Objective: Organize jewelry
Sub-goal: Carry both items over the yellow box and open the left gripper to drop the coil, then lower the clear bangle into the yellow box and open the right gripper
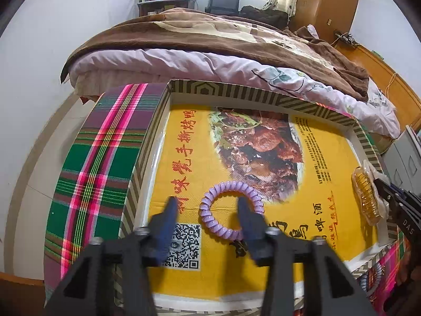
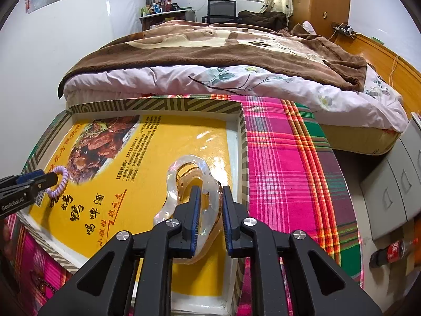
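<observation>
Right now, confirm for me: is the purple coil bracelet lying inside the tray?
Yes, the purple coil bracelet lies flat on the yellow liner inside the tray, between the open left gripper's fingers.

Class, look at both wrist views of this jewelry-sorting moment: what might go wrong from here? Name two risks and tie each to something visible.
1. The left gripper is open with only one finger inside the purple coil bracelet; closing may pinch just one springy edge, which could slip out.
2. The right gripper straddles one rim of the clear amber bangle, close to the tray wall; the smooth bangle might slide or knock the wall.
</observation>
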`<action>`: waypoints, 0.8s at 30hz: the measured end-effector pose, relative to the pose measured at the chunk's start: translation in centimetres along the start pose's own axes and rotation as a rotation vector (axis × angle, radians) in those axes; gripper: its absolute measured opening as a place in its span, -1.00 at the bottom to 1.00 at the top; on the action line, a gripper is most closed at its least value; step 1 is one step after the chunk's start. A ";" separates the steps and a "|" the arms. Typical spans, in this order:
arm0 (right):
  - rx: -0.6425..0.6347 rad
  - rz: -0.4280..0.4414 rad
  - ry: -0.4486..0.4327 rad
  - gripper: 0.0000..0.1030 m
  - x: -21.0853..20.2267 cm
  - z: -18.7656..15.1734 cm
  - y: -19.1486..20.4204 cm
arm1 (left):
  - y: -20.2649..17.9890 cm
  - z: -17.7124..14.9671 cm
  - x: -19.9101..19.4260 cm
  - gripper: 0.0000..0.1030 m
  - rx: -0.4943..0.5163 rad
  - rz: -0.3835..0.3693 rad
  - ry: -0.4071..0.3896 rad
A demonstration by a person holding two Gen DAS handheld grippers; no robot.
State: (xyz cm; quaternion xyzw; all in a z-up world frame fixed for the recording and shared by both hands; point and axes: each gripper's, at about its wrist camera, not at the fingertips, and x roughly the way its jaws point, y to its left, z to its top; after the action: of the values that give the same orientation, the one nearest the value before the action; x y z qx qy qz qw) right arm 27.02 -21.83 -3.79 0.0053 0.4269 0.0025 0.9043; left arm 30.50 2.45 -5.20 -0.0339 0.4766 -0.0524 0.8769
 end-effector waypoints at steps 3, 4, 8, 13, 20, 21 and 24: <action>0.001 0.002 -0.009 -0.65 -0.3 0.1 0.0 | 0.0 -0.1 -0.2 0.00 -0.001 0.001 0.002; 0.002 0.004 -0.012 -0.64 -0.5 0.1 0.0 | 0.0 -0.2 -0.3 0.01 -0.003 0.000 0.003; 0.015 0.022 -0.032 -0.50 -1.5 0.1 -0.2 | -0.1 -0.4 -1.4 0.19 -0.005 0.001 -0.016; 0.031 0.045 -0.060 -0.46 -3.4 -0.2 -0.1 | -0.4 -1.0 -3.9 0.27 -0.005 0.004 -0.056; 0.040 0.071 -0.096 -0.44 -6.6 -1.5 0.2 | -1.3 -3.1 -8.0 0.36 0.019 0.017 -0.107; 0.041 0.073 -0.102 -0.44 -7.1 -1.7 0.2 | -1.4 -3.5 -8.6 0.36 0.022 0.016 -0.114; 0.044 0.085 -0.117 -0.44 -8.5 -2.5 0.4 | -1.8 -4.5 -10.1 0.36 0.032 0.016 -0.130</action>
State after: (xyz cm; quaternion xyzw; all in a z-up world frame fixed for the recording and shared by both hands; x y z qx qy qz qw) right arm 19.67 -21.53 1.23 0.0432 0.3725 0.0312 0.9265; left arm 21.16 1.92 0.94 -0.0197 0.4178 -0.0508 0.9069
